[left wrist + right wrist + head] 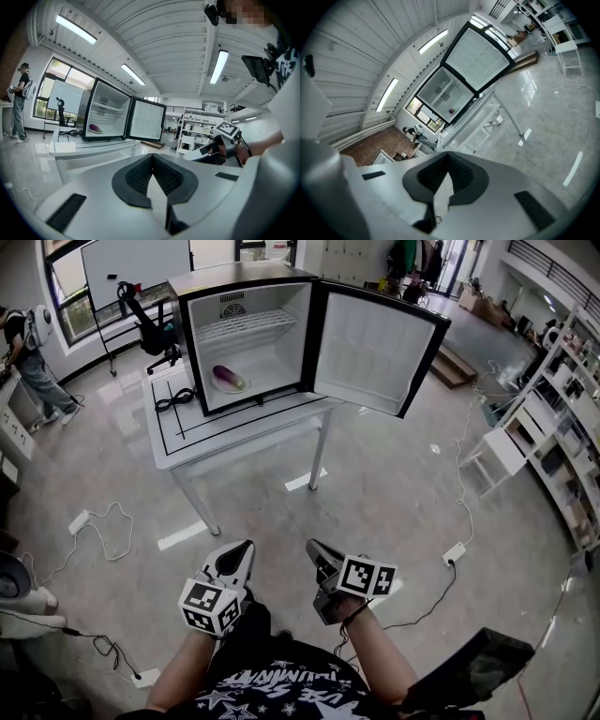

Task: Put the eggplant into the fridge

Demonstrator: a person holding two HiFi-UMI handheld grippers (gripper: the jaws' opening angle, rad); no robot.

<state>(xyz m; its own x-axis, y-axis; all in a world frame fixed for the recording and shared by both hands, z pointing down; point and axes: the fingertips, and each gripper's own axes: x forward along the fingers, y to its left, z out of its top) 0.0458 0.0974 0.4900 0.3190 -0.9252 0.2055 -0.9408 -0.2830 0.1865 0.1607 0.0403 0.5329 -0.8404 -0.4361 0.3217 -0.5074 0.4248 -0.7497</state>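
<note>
The purple eggplant [228,379] lies on the floor of the small fridge [246,280], below its wire shelf. It also shows in the left gripper view as the eggplant [95,128] and, tiny, as the eggplant [451,111]. The fridge door [375,352] is swung wide open to the right. The fridge stands on a white table [192,442]. Both grippers hang low by my body, far from the table. My left gripper [241,554] [152,161] is shut with nothing in it. So is my right gripper [317,551] [449,159].
A black cable [173,401] lies coiled on the table left of the fridge. A person [28,362] stands at the far left by a bench. Power strips [80,519] [454,552] and cords lie on the floor. White shelving [562,446] lines the right side.
</note>
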